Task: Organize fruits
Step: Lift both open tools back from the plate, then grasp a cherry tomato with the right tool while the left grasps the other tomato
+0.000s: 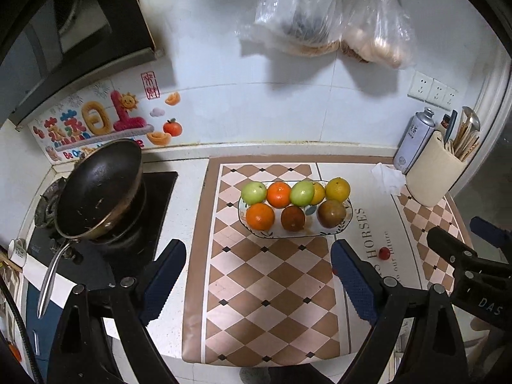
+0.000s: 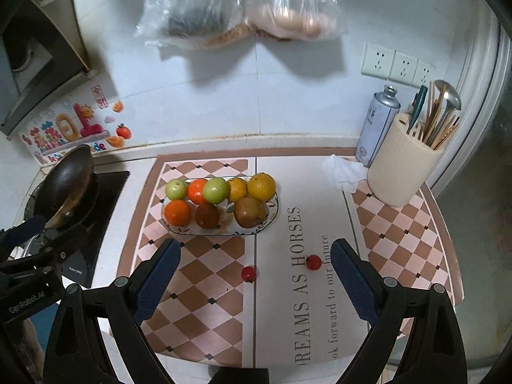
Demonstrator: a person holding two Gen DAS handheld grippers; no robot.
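Observation:
An oval patterned plate [image 1: 272, 234] [image 2: 208, 233] on the checkered mat holds several fruits: green apples [image 1: 253, 192], oranges [image 1: 260, 216], yellow fruits [image 1: 337, 188] and brown ones [image 1: 332, 213]. Two small red tomatoes [image 2: 249, 273] [image 2: 313, 261] lie loose on the mat in front of the plate; the left wrist view shows one tomato [image 1: 384, 253] clearly. My left gripper [image 1: 256, 249] hangs open above the mat, short of the plate, nothing between its fingers. My right gripper [image 2: 256, 249] is open too, high over the two tomatoes. Each gripper shows at the edge of the other's view.
A black wok [image 1: 99, 192] sits tilted on the stove at left. At back right stand a cream utensil holder [image 2: 403, 166], a spray can [image 2: 376, 128] and a crumpled tissue [image 2: 344, 171]. Plastic bags [image 2: 243, 3] hang on the wall above the plate.

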